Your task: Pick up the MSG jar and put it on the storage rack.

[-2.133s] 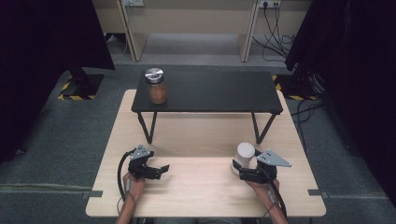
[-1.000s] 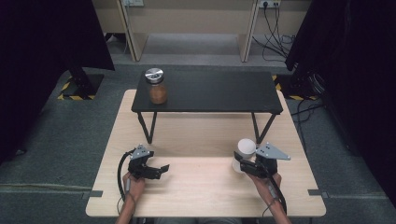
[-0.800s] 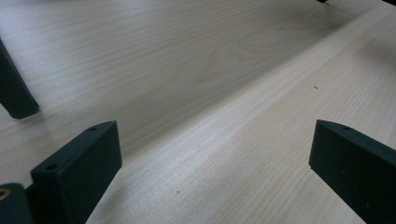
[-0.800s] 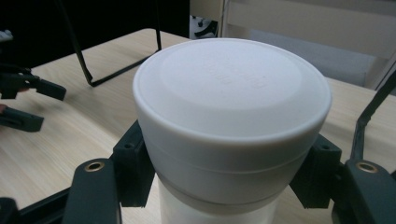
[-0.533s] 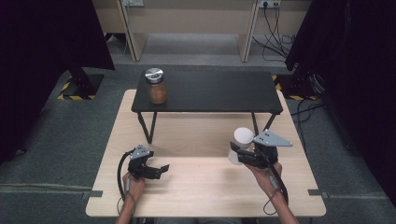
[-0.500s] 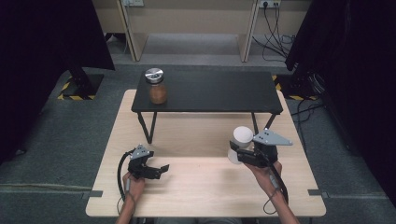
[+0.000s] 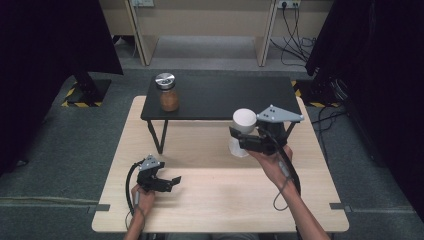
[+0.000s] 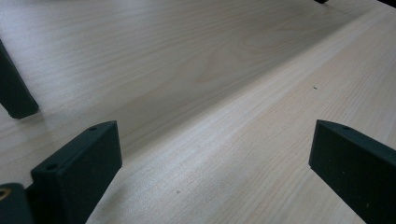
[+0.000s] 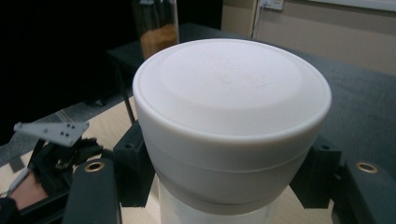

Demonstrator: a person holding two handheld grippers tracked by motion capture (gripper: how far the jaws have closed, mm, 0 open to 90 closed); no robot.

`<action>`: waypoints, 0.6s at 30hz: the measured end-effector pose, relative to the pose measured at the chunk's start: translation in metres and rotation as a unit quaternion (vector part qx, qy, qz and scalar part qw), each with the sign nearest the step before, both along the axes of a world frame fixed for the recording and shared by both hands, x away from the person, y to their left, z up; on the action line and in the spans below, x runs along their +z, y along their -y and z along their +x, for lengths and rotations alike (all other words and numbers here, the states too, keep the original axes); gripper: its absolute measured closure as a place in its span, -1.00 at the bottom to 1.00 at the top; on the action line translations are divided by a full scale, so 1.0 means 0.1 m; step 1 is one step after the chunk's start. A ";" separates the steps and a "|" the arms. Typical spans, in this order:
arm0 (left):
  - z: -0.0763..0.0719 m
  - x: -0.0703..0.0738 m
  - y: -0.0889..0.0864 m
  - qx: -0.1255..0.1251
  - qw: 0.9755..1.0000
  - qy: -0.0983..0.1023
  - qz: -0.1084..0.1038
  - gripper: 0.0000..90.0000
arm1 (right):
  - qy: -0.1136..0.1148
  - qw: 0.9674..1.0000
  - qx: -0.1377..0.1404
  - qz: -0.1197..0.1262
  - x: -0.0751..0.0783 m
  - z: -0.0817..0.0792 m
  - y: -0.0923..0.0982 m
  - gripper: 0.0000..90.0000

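At about eight o'clock on the light wooden table point(image 7: 210, 205), the left gripper point(image 7: 167, 183) is resting low over the bare wood, its jaws standing well apart with nothing between them. In the left gripper view the two black jaws are framing plain wood grain, and a dark leg of the black raised shelf point(image 8: 14, 95) is standing at ten o'clock. The person's left hand point(image 7: 141, 199) is holding the tool from the near edge, with its cable looping beside it.

Toward eleven o'clock, a jar with a silver lid point(image 7: 167, 92) and brown contents is sitting on the left end of the black raised shelf point(image 7: 225, 97), which is spanning the far half of the table.

At about two o'clock, the right gripper point(image 7: 239, 139) is clamping a white lidded container point(image 7: 243, 131) just below its lid, holding it upright above the table, in front of the shelf's near edge. In the right gripper view the jaws are pressing on both sides of the white lidded container point(image 9: 231, 121), and the jar point(image 9: 158, 28) is showing behind it at eleven o'clock. The right hand point(image 7: 272, 162) is gripping the tool from behind.
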State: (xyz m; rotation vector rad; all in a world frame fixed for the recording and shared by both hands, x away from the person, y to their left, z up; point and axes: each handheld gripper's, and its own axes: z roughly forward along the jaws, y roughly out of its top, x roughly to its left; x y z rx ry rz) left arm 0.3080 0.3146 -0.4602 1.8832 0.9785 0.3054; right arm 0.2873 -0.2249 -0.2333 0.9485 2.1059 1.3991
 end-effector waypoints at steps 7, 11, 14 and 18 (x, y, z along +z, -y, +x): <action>0.00 0.00 -0.01 0.000 1.000 0.000 -0.003 -0.96 | 0.001 1.000 -0.021 -0.002 0.30 0.22 -0.24 -0.22; 0.00 -0.01 -0.01 0.000 1.000 0.001 -0.002 -0.96 | 0.003 0.999 -0.042 0.003 0.40 0.34 -0.37 -0.22; 0.00 -0.01 -0.02 -0.001 1.000 0.000 -0.003 -0.96 | 0.008 0.998 -0.062 0.005 0.44 0.42 -0.46 -0.22; 0.01 -0.01 -0.02 -0.001 1.000 0.000 -0.005 -0.96 | 0.014 0.996 -0.085 0.012 0.45 0.52 -0.55 -0.22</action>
